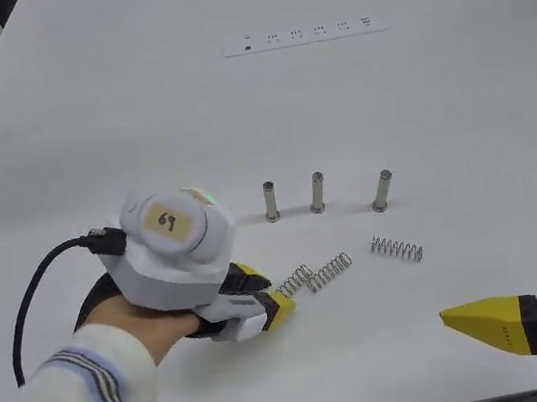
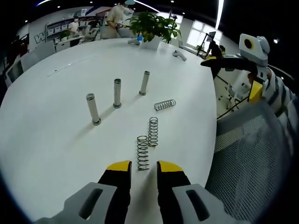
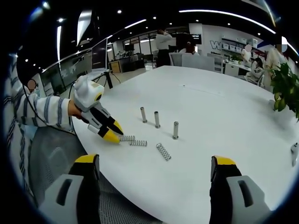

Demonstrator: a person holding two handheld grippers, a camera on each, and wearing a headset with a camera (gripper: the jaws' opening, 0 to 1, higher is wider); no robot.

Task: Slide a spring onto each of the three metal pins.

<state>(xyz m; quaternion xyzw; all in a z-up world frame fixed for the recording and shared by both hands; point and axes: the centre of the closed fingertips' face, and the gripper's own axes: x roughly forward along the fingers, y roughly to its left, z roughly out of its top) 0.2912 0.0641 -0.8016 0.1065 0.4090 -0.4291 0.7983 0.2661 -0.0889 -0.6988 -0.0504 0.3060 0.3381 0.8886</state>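
Three upright metal pins (image 1: 271, 202) (image 1: 317, 192) (image 1: 382, 191) stand in a row on the white table, all bare. Three springs lie flat in front of them: one (image 1: 295, 279) beside another (image 1: 329, 272), and a third (image 1: 396, 249) further right. My left gripper (image 1: 265, 289) is low on the table, open by a narrow gap. In the left gripper view (image 2: 143, 166) the nearest spring (image 2: 143, 152) lies just ahead, its near end between the tips. My right gripper (image 1: 498, 254) is wide open at the right and holds nothing (image 3: 155, 162).
A white power strip (image 1: 303, 34) lies at the far side of the table. A black cable (image 1: 28, 306) trails from the left gripper. The table's near edge runs close below the right gripper. A potted plant (image 2: 152, 25) stands at the far end.
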